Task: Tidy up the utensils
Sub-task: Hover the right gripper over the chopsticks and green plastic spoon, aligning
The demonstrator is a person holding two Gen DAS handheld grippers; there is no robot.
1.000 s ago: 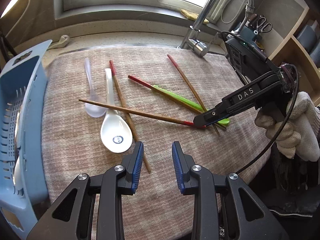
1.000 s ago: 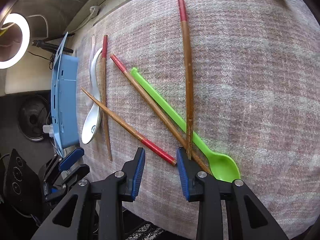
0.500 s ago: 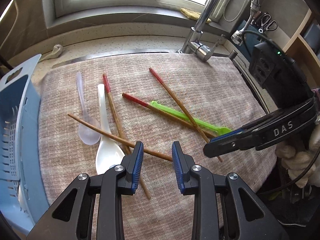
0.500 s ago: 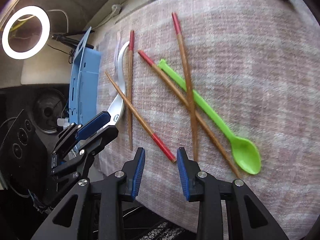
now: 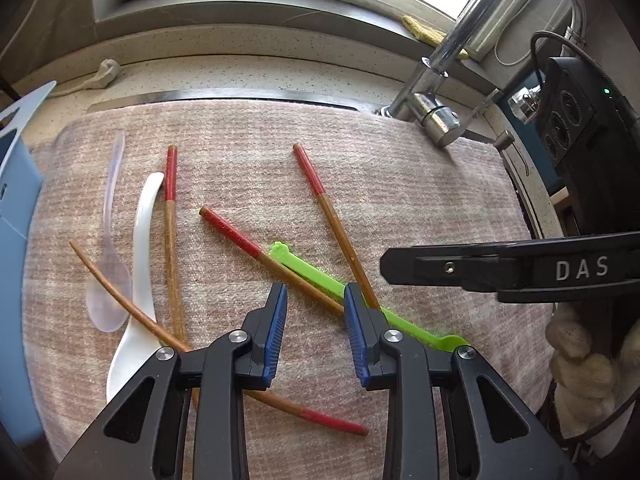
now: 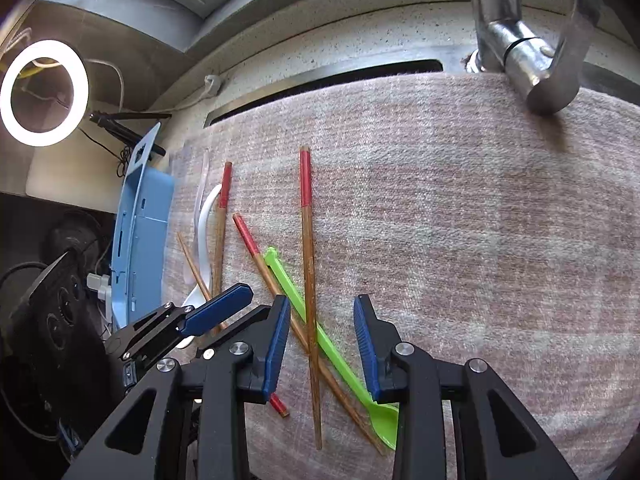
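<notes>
A pinkish towel (image 5: 400,200) covers the counter in front of the tap (image 6: 520,52). At its left edge stands a blue basket (image 6: 140,240). On the towel lie four wooden chopsticks with red ends, a green spoon (image 6: 340,360), a white spoon (image 5: 140,260) and a clear spoon (image 5: 108,272).

The left gripper (image 5: 315,332) hangs over the middle of the pile with its jaws parted and nothing between them; a chopstick (image 5: 280,268) and the green spoon's handle run just past its right fingertip.

The right gripper (image 6: 322,344) also stands parted and empty, above the spot where a long chopstick (image 6: 308,280) crosses the green spoon. A gloved hand (image 5: 580,364) holds it.
</notes>
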